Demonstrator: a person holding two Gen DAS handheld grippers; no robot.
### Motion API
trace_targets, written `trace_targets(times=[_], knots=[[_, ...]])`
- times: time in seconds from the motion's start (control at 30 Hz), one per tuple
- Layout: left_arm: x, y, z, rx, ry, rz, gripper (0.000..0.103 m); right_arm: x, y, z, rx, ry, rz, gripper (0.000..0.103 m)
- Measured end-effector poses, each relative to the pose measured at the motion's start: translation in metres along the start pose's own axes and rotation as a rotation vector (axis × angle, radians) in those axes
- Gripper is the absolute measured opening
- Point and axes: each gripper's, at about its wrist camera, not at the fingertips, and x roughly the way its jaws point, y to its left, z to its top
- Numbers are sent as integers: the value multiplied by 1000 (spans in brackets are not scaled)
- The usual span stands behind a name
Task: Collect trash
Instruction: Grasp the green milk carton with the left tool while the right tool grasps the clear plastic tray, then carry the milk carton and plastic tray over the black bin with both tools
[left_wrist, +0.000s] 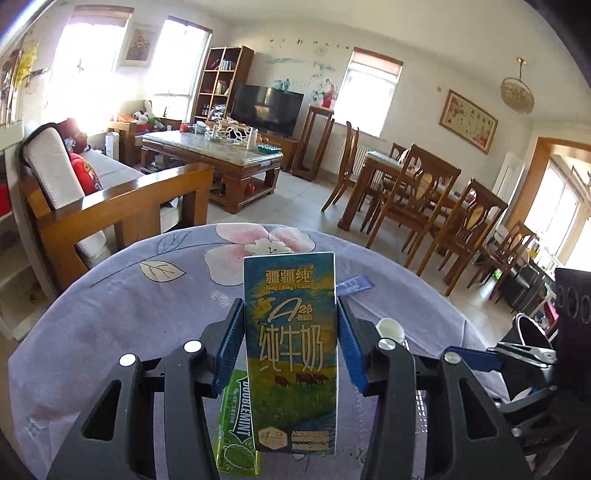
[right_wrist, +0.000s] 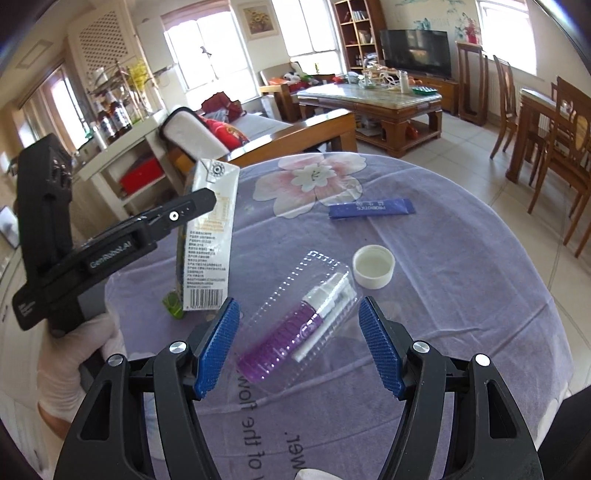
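Right up against the left wrist lens: left gripper (left_wrist: 290, 343), black arms, blue ribbed pads, clamped on both sides of a milk carton (left_wrist: 291, 350). Carton upright, front label facing the camera, cows and green field printed low on it. In the right wrist view the same carton (right_wrist: 208, 236) tilted a bit, barcode side showing, foil straw hole on top, black finger across its upper part. Whether its base sits on the cloth or hangs just above it, hard to tell.

Green Doublemint gum pack (left_wrist: 238, 424) flat on the table just beside and behind the carton's lower left, partly hidden by it.

Right gripper (right_wrist: 299, 345) spread wide, nothing pinched. Between the pads but not touching them: clear plastic blister pack (right_wrist: 299, 325) lying on the cloth, purple bottle and white stick inside.

Past that, white bottle cap (right_wrist: 373, 266) open side up, near the blister pack's far end. Further back, blue probiotics sachet (right_wrist: 371, 208) flat on the cloth, just beside the big pink flower print.

All of it on a round table with a lilac floral tablecloth (right_wrist: 461, 295). White-gloved hand (right_wrist: 70, 365) wrapped around the left gripper's handle at the left edge.

Background: wooden sofa (left_wrist: 110, 199), coffee table (left_wrist: 218, 155), TV (left_wrist: 267, 107), dining chairs (left_wrist: 417, 199).
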Motion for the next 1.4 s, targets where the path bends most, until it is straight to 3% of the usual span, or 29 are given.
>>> trace_targets(times=[0.2,0.37,0.4,0.77,0.97,1.17,1.4], knots=[[-24,6,0,-15,-40,-14,48,38,17,6,-13,85,-147,67],[-34,11,1,-17,-57,-23,48,38,21,-2,-34,47,-200,38],[-36,12,1,-18,-59,-25,48,35,21,-2,-30,38,-201,38],[-41,2,1,9,-58,-46,48,-26,11,-9,63,-102,-84,37],[-19,-2,-10,46,24,11,48,-65,-2,-23,108,-166,-51,38],[-15,-17,-18,96,9,57,47,-106,-18,-43,131,-218,-34,39],[-34,-55,-15,131,-38,-22,47,-153,-48,-64,185,-295,-23,39]])
